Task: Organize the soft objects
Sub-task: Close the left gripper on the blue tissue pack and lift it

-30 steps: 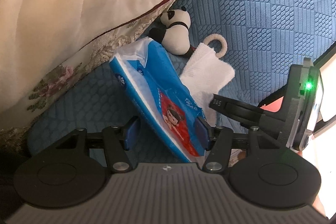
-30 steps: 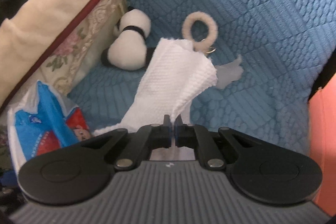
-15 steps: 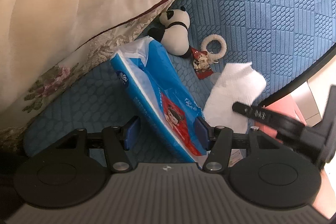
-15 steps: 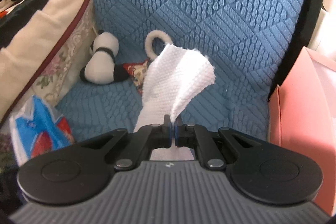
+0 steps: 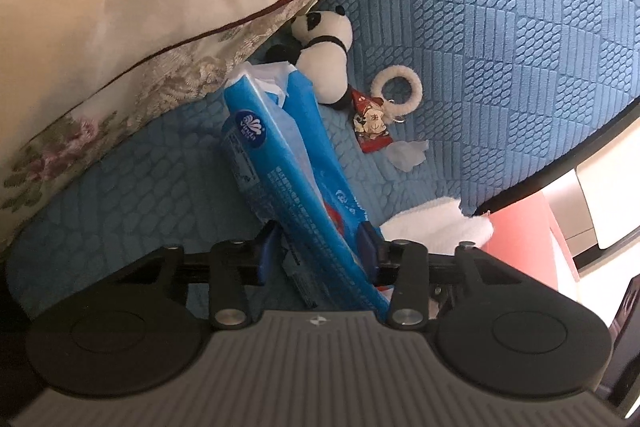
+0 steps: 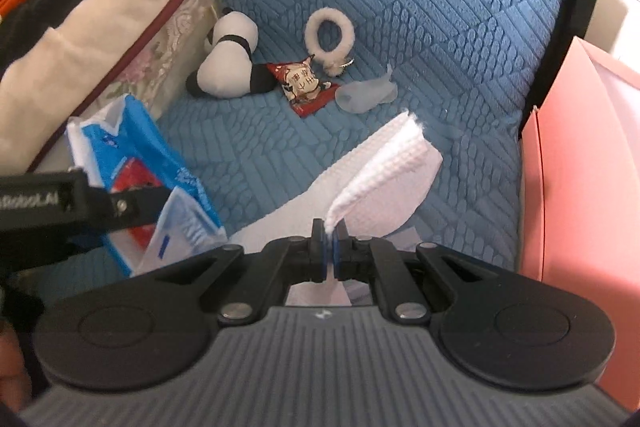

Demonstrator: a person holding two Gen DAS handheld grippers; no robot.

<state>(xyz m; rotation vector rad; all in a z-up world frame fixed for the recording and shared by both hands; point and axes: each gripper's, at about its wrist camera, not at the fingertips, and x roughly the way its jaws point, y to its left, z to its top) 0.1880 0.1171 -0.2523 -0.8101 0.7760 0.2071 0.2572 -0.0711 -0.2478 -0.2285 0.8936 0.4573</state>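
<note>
We see the left gripper [image 5: 318, 247] with its jaws around the lower end of a blue tissue pack [image 5: 280, 163]; they have just been closing, and both blue pads now sit against the pack's sides, so we read it as clamped on the pack. The pack slants up and away from the gripper toward a floral cushion [image 5: 120, 95], with white tissue poking from its torn top end. In the right wrist view the same pack [image 6: 132, 163] lies at the left, crossed by one black finger of the left gripper. The right gripper [image 6: 330, 247] is pressed together on a thin fold of a white towel [image 6: 384, 167], which rises from the pads and fans out to the upper right, above the blue quilted seat cover [image 6: 440, 7]. Further back on the cover we find 4 small things near one another: a panda plush [image 6: 228, 63] lying against the cushion, a red snack packet [image 6: 304, 87] touching the panda's dark leg, a fluffy white ring [image 6: 330, 35] just behind the packet, and a pale translucent scrap [image 6: 366, 93] beside it. A pink box [image 6: 580, 167] stands at the right edge, next to the seat. In the left wrist view the towel [image 5: 436, 223] shows as a white bulge just right of the left gripper.
</note>
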